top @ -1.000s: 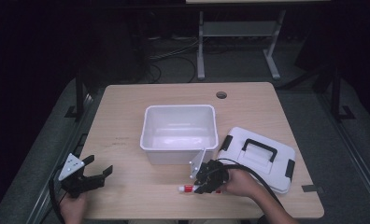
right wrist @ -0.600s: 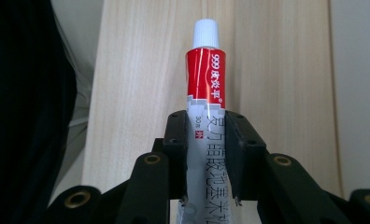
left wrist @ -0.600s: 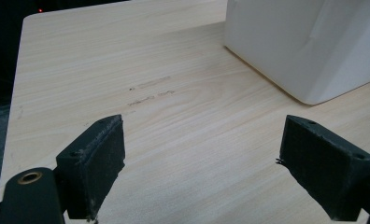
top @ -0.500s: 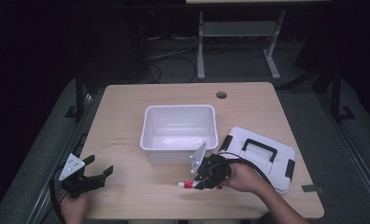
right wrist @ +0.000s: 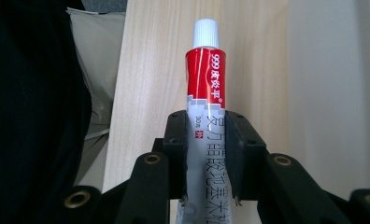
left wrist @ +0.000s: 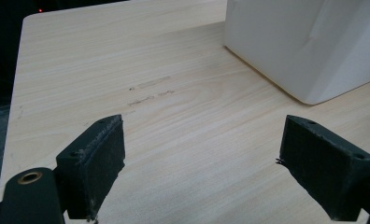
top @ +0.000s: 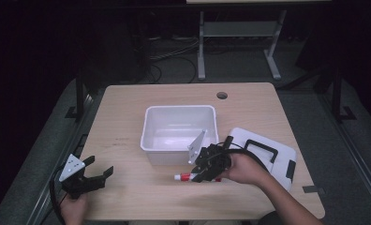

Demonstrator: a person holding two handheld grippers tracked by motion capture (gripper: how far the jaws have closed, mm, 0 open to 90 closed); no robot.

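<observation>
The tube (right wrist: 205, 88), red and silver with a white cap, sits clamped between the two black pads of the right gripper (right wrist: 206, 154), its capped end sticking out past the jaws. In the high view the tube (top: 183, 177) points left, just above the near part of the wooden table (top: 127, 108) and just in front of the near wall of the white bin (top: 179, 129). The right gripper (top: 207, 169) is grasping it there, with the person's right hand (top: 242, 168) behind it. To the right lies a white lid (top: 272, 157) with a black handle. At the near left corner, well apart from the tube, the left gripper (top: 92, 176) has its jaws spread wide and released, with bare table between the pads (left wrist: 101, 154)
</observation>
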